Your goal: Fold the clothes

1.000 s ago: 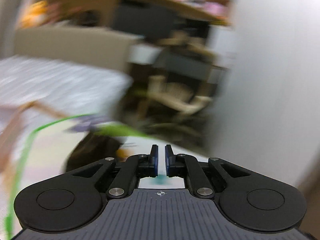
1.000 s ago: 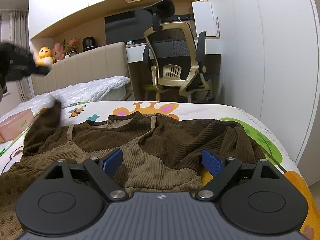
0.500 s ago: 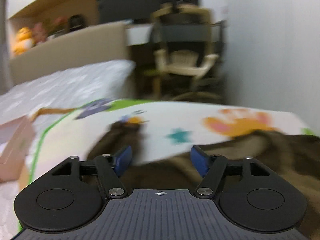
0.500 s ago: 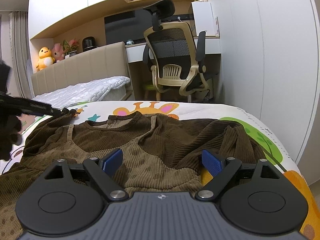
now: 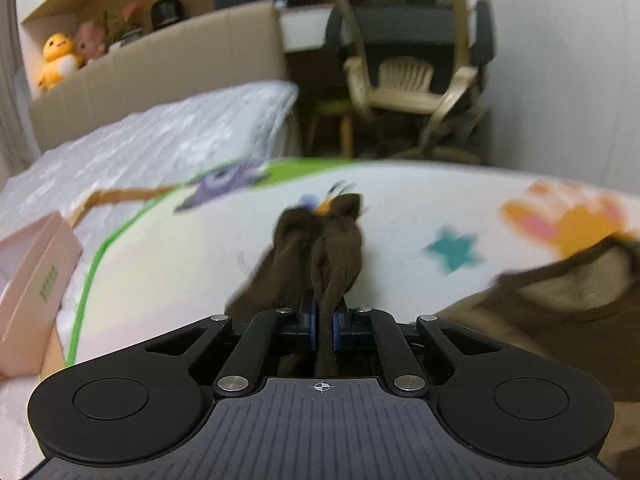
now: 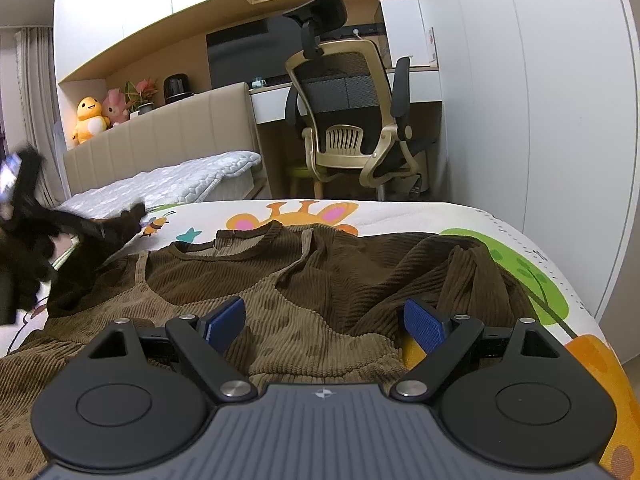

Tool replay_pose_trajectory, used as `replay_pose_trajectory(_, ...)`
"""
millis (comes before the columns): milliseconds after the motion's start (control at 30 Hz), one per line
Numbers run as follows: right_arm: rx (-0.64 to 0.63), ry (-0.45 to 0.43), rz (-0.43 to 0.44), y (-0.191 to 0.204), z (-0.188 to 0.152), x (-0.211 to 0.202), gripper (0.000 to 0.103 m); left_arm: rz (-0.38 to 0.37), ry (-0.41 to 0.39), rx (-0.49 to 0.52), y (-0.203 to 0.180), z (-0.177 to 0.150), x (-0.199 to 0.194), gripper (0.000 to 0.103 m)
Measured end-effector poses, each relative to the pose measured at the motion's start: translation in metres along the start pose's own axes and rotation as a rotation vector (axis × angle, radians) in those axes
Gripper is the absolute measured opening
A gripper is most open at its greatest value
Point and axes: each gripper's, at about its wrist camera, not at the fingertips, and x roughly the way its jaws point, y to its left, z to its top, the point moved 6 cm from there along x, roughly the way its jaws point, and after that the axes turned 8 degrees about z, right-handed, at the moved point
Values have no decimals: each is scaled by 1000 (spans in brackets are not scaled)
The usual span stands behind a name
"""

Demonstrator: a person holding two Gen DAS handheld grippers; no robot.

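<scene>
— left gripper (image 5: 324, 326) pinching the dark sleeve (image 5: 320, 248) at the far left of the mat (image 5: 168, 264); right gripper (image 6: 325, 322) spread wide, hovering over the brown sweater (image 6: 320, 280) lying rumpled there.

— could slip free if tugged hard: thin, bunched hold. containers?

— pink box (image 5: 36, 284) at left, contents hidden.

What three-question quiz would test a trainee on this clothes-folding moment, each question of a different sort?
1. True or false: the left gripper is shut on the dark brown sleeve.
2. The right gripper is: A) open above the brown sweater; B) shut on its collar; C) out of view.
3. Fill in: beyond the bed stands a mesh-backed office ____.

Key: 1 true; 2 A; 3 chair.
</scene>
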Motion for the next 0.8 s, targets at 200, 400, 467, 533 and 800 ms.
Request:
replay_pose_trajectory(200, 34, 13, 2, -5, 0, 1, 87, -385, -170, -20, -57, 35, -110, 9)
replay_pose_trajectory(400, 89, 40, 17, -15, 4, -5, 87, -660, -26, 14, -101, 0, -143, 73)
replay_pose_trajectory(467, 89, 45, 38, -14, 10, -12, 87, -647, -18, 35, -94, -13, -145, 85)
replay_pose_trajectory(533, 104, 55, 82, -9, 21, -15, 87, -582, -27, 72, -78, -27, -144, 93)
replay_pose_trajectory(800, 61, 216, 128, 29, 28, 44, 57, -498, 38, 49, -37, -59, -122, 94)
